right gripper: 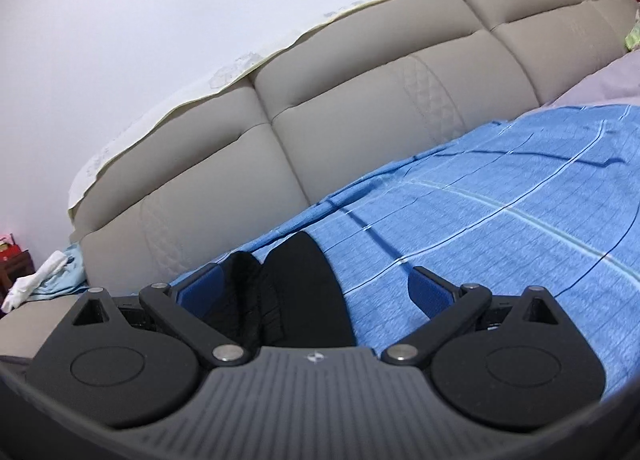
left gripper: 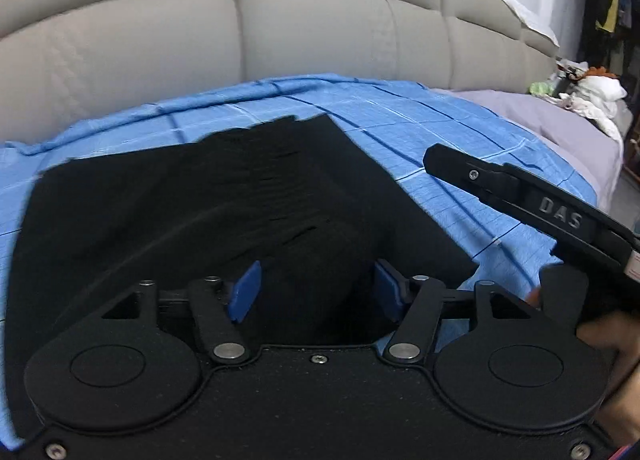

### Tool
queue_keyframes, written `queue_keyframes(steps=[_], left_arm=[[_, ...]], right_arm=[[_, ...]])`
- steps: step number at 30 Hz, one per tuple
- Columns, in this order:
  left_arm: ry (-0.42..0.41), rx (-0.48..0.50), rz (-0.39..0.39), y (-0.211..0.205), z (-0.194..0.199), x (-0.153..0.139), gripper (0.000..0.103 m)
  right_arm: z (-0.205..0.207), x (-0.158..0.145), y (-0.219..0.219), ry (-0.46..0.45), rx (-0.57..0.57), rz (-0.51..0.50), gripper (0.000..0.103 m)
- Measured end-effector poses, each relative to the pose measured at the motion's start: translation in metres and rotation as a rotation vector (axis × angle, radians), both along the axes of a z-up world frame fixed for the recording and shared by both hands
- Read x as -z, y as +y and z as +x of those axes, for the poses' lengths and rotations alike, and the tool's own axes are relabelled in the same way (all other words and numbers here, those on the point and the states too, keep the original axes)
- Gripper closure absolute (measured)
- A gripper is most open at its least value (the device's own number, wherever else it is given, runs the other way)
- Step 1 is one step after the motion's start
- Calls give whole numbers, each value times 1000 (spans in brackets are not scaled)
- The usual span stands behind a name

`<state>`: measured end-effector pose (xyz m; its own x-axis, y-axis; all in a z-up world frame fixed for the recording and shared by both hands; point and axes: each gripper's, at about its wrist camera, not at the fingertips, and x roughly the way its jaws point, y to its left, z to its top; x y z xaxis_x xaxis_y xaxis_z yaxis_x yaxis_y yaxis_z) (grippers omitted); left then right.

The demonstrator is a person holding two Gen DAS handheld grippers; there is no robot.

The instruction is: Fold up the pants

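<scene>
Black pants lie folded and flat on a blue checked bedsheet. My left gripper is open, its blue pads wide apart over a raised fold of the pants near their front edge. My right gripper is open too, low over the sheet, with a bunched edge of the pants between its blue pads. The right gripper also shows in the left wrist view, at the pants' right side.
A grey padded headboard stands behind the bed. A pile of clothes and toys lies at the far right on a lilac sheet. A white cloth lies at the bed's left end.
</scene>
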<state>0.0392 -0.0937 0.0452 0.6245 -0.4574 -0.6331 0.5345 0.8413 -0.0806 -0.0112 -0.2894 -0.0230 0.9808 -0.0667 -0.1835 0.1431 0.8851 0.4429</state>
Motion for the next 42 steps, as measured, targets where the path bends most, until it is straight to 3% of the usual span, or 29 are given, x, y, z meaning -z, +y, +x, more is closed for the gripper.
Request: queue_keyframes(steps=[3,7,9,11,14,17,19,22,24,26,29,33,37,38,39,42], left_arm=[[-47,-80,-42,28,-17,-15,41],[-85,-307,-96,81,-18,-25,46],[-93,-405,-49,91,-11,-20,62],[-101,-474,18,98,-3,-10,68],[-80,-513,54,105,2,7,71],[-64,-519,56,106,6,21,71],[-82,-515,75,105,4,26,71],[-92,-507,88,99,6,31,71],[-90,-488,69,94,1,28,71],[-84,-472,45,91,-2,25,71],[-91,-435,40,83,-10,21,72],[-68,-389,46,73,-19,24,72],[-63,-368,58,71,-22,26,71],[-66,-363,59,71,-22,22,71],[-78,-361,50,74,-21,16,71],[-134,-359,4,84,-9,-7,70]], right_arm=[[-2,1,16,12,-54,-33,0],[2,5,45,67,-173,-69,0],[4,7,61,97,-213,-92,0],[6,8,76,128,-226,-124,0],[20,8,88,179,-212,-145,2],[42,9,88,238,-171,-104,5],[51,9,91,235,-153,-118,6],[61,9,98,235,-131,-162,21],[62,10,99,232,-99,-186,52],[59,9,93,217,-112,-147,71],[45,0,86,194,-71,-152,76],[24,-3,83,172,26,-254,76],[32,9,67,265,21,-271,66],[31,7,63,264,20,-265,49],[31,4,60,268,24,-278,39],[27,-11,53,229,102,-343,23]])
